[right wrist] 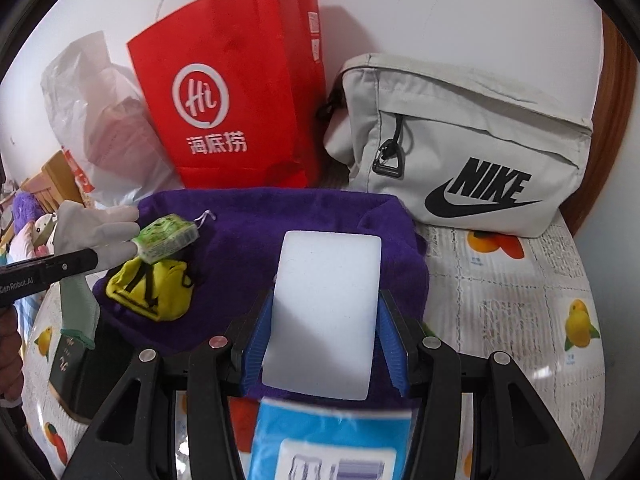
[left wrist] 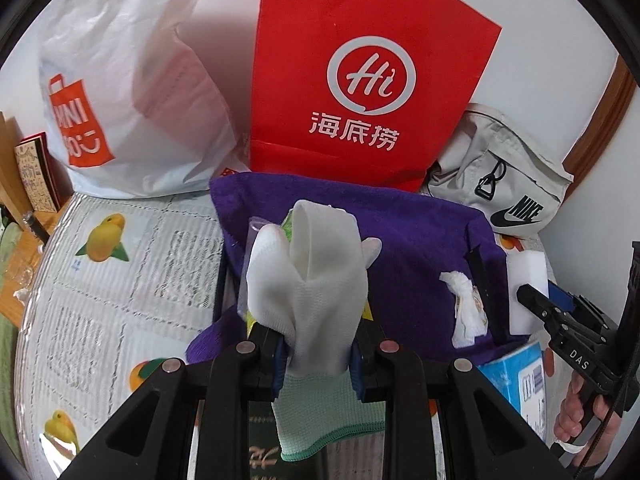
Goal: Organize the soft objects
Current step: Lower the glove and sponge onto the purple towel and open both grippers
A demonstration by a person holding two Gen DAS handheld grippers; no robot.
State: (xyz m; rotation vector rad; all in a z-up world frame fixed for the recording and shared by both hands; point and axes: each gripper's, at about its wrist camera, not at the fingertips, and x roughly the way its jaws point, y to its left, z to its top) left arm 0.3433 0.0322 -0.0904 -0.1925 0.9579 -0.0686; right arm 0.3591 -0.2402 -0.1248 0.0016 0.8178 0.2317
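Note:
My left gripper [left wrist: 318, 354] is shut on a white glove [left wrist: 312, 280] with a green cuff, held above a purple towel [left wrist: 416, 248]. From the right wrist view the glove [right wrist: 92, 232] hangs at the left, over a green packet [right wrist: 166, 238] and a yellow pouch [right wrist: 154, 286] on the towel [right wrist: 248, 232]. My right gripper [right wrist: 324, 350] is shut on a white sponge block [right wrist: 324, 312], held over the towel's near edge. The same sponge [left wrist: 526, 284] shows at the right of the left wrist view. A crumpled white tissue [left wrist: 466, 308] lies on the towel.
A red paper bag [left wrist: 360, 80], a white plastic bag [left wrist: 120, 92] and a grey Nike pouch [right wrist: 472, 152] stand at the back against the wall. A blue tissue pack [right wrist: 332, 440] lies near the front. The table has a fruit-print cover [left wrist: 112, 280]. A dark box [right wrist: 76, 372] sits left.

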